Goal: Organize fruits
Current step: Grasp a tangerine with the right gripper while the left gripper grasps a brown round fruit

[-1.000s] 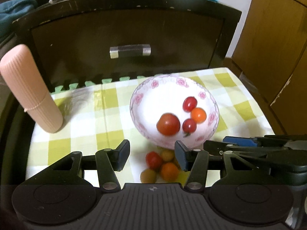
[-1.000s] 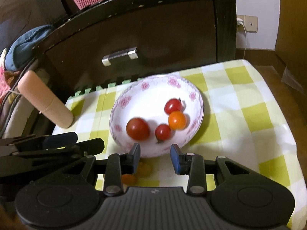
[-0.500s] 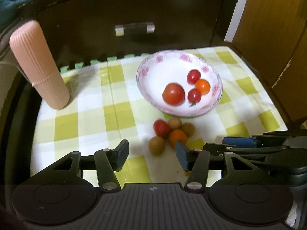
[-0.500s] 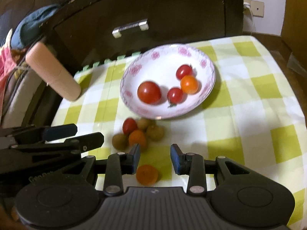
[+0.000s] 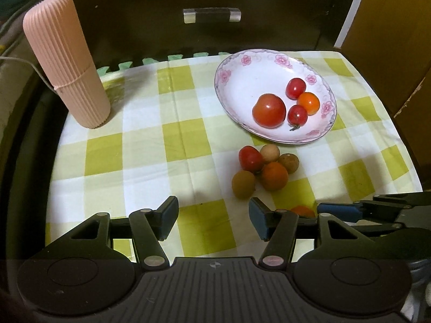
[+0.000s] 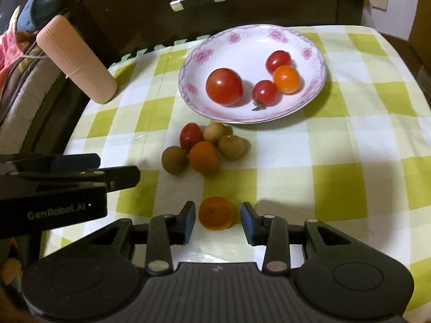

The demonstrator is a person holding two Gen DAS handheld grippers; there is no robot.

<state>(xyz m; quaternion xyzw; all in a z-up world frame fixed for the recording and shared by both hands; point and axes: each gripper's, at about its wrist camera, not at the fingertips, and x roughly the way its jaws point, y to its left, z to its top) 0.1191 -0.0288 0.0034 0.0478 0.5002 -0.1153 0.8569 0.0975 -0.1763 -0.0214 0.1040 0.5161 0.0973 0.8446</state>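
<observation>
Four tomatoes lie in the white shallow bowl with pink flowers on its rim [image 6: 237,37]: a large red tomato [image 6: 224,86], two small red cherry tomatoes [image 6: 278,60] and an orange cherry tomato [image 6: 286,79] that touches both of them. Just in front of the bowl, on the yellow-green and white checked tablecloth [image 6: 350,148], a cluster of five small fruits [image 6: 206,148] sits packed together: one red cherry tomato, one orange one and three round brownish ones. Nearer the camera a single orange cherry tomato [image 6: 216,213] lies apart from the cluster, between the blue pads of the right gripper [image 6: 217,222]. Those jaws stand spread on either side of it with a gap at each pad, so nothing is pinched. The left gripper [image 5: 212,219] hovers over bare cloth to the left of the cluster; its jaws have just been widening and stand apart with nothing between them. In the left wrist view the single orange tomato shows only as a sliver behind that gripper's right finger. A pink ribbed cylindrical case [image 5: 66,62] stands at the cloth's far left corner. Behind the table is a dark wooden drawer front with a metal handle [image 5: 211,14].
</observation>
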